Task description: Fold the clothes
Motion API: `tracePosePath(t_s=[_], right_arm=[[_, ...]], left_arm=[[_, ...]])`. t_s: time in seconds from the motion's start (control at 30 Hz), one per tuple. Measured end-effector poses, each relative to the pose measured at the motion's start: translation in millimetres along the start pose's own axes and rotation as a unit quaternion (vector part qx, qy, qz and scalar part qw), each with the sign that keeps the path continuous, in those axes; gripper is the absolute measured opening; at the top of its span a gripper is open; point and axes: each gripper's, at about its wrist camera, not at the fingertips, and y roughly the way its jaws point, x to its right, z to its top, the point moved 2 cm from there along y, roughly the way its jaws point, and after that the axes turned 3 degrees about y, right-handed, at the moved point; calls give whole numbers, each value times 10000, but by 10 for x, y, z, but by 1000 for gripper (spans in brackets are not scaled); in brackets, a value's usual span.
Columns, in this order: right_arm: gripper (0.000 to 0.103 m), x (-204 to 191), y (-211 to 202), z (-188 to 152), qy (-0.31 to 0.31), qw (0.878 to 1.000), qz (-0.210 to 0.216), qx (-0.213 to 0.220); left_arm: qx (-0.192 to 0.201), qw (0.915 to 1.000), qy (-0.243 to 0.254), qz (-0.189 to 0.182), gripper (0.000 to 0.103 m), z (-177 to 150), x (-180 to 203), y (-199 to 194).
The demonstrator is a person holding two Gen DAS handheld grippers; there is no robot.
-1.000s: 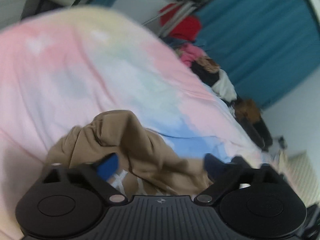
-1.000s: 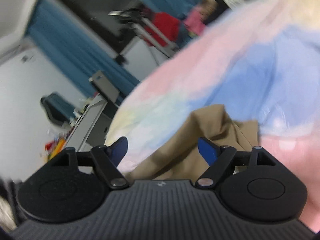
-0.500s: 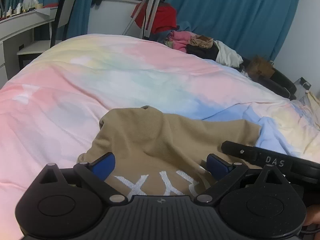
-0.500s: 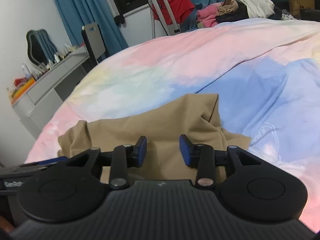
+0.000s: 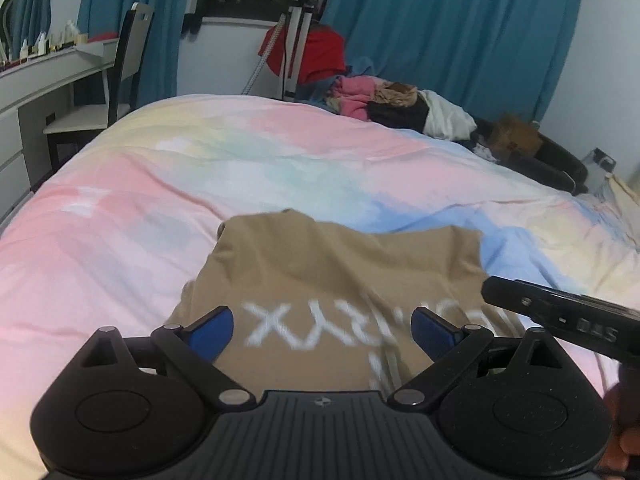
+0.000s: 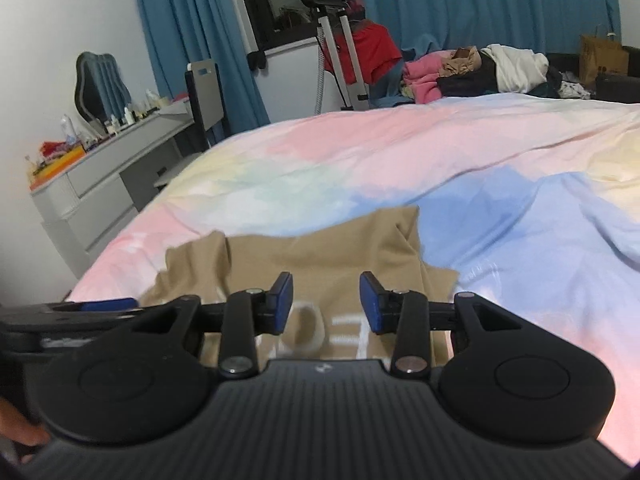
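Note:
A tan T-shirt [image 5: 340, 264] with white lettering lies spread on the pastel duvet [image 5: 200, 168], just ahead of both grippers. My left gripper [image 5: 324, 330] hovers over the shirt's near edge, jaws wide open, nothing between its blue pads. The right gripper's black body [image 5: 560, 316] reaches in from the right of that view. In the right wrist view the tan T-shirt [image 6: 320, 252] lies below my right gripper [image 6: 326, 304]. Its jaws stand about half apart, and the pads grip no cloth. The left gripper's finger [image 6: 80, 312] shows at the left edge.
A heap of clothes [image 5: 400, 104] sits at the bed's far edge beside a stand with a red garment [image 5: 312, 56]. A white desk [image 5: 40, 76] and chair [image 5: 124, 60] stand left of the bed. Blue curtains [image 6: 480, 0] cover the back wall. A hand [image 6: 20, 436] holds the gripper's body.
Both views rolled from tilted to level. The shirt went from a bunched heap to lying spread with its lettering showing. The right jaws narrowed from wide to half apart.

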Motion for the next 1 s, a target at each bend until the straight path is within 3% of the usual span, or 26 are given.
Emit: tracePosePath(t_s=[0.13,0.37,0.47,0.57,0.7,0.8,0.9,0.97,1.0], right_arm=[[39,57,198,-177,100,9988,-219,-417],[38,52,306,-328,55,9981,-315,-524],[38,34,293,-335,62,9980,-358,-525],[38,36,287,-340,105,9979,-368,-527],[38,21,281,-340,109,9977,-397,-531],[38,15,278,-332,113,9976,-422,-537],[38,7,277,-327,112,9975,-446,-542],[38,10,279,-327,132,9974,-445,-544],[38,14,281,-326,149,9974,-443,-545]], left_arm=[[-404,9990,122,167,97,-143,-21,100],[-658,9972,122,335,97,-134,12,137],[-811,9960,-345,165,97,-99,3,-67],[-755,9886,-1251,-356,97,-110,-102,-343],[-850,9685,-2148,-933,98,-245,-250,-447],[-1208,9439,-2852,-1148,96,-426,-368,-282],[-1462,9118,-3581,-1380,93,-592,-503,-33],[-1373,8985,-3916,-1431,92,-648,-578,78],[-1310,8978,-3960,-1413,92,-653,-593,112]])
